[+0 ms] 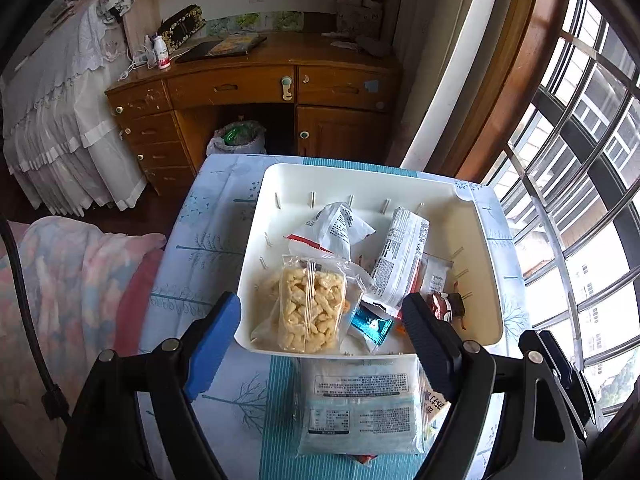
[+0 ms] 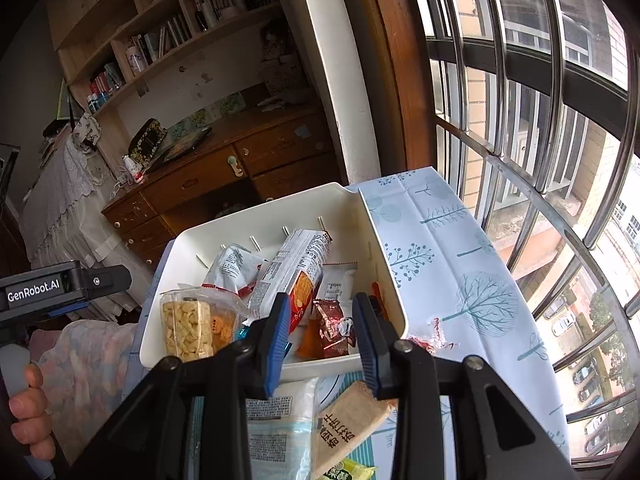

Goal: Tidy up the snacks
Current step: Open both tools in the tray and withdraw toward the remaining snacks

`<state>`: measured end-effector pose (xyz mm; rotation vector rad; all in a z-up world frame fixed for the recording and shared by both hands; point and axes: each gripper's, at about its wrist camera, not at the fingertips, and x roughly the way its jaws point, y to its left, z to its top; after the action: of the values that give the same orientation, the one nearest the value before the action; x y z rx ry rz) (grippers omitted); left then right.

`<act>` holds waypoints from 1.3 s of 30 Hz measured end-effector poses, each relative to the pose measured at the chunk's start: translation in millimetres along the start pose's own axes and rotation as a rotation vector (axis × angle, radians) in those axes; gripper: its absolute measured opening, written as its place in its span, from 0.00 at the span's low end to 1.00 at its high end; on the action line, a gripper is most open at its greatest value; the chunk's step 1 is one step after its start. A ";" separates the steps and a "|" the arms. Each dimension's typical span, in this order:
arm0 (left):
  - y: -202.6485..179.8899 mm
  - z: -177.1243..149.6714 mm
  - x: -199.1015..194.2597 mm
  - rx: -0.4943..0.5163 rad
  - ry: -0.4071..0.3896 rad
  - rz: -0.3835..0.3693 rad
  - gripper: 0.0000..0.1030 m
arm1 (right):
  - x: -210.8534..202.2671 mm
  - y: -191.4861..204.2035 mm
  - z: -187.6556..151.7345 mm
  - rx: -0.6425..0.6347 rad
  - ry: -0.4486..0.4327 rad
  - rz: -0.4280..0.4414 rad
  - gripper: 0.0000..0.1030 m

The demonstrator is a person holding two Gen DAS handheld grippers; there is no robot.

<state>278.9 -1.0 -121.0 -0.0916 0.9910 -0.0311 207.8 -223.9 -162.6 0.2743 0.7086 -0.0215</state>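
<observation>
Blue-padded left hand-held gripper (image 1: 320, 328) wide and empty over the white bin (image 1: 476, 248); right hand-held gripper (image 2: 322, 340) narrowly parted, empty.

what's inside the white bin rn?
White bin holds a clear bag of puffed snacks, two white printed packs, a blue wrapper and a dark red wrapper. Whatever lies beneath the pile is covered.

Bin (image 1: 476, 236) sits on the surface (image 1: 216, 216). In the bin: puffed-snack bag (image 1: 310, 308) at near left, tall packet (image 1: 400, 256) right of it, crumpled packet (image 1: 340, 228) behind. Flat pack (image 1: 360, 412) lies on the surface just before the bin. Desk (image 1: 256, 92) stands behind the bin.
</observation>
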 end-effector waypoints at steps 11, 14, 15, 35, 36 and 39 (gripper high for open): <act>15.7 -50.0 -58.8 -0.022 -0.038 -0.001 0.85 | -57.0 1.0 -22.3 -0.026 -0.054 0.020 0.41; 22.9 -65.2 -69.7 -0.026 -0.036 0.004 0.85 | -70.4 2.9 -31.2 -0.035 -0.063 0.025 0.48; 25.7 -70.6 -72.9 -0.031 -0.035 0.005 0.85 | -74.6 3.5 -34.2 -0.039 -0.066 0.025 0.48; 92.6 -137.8 -55.5 -0.130 0.151 -0.028 0.85 | -99.5 30.3 -85.0 -0.211 0.009 0.007 0.55; 95.6 -138.6 -50.7 -0.134 0.164 -0.040 0.85 | -97.5 32.4 -85.9 -0.226 0.018 0.001 0.55; 103.4 -141.2 -34.9 -0.137 0.213 -0.086 0.85 | -90.4 36.6 -89.6 -0.254 0.047 -0.010 0.55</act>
<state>140.1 95.4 -178.2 -0.2608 1.2015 -0.0529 85.9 -172.3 -160.4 0.0282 0.7514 0.0654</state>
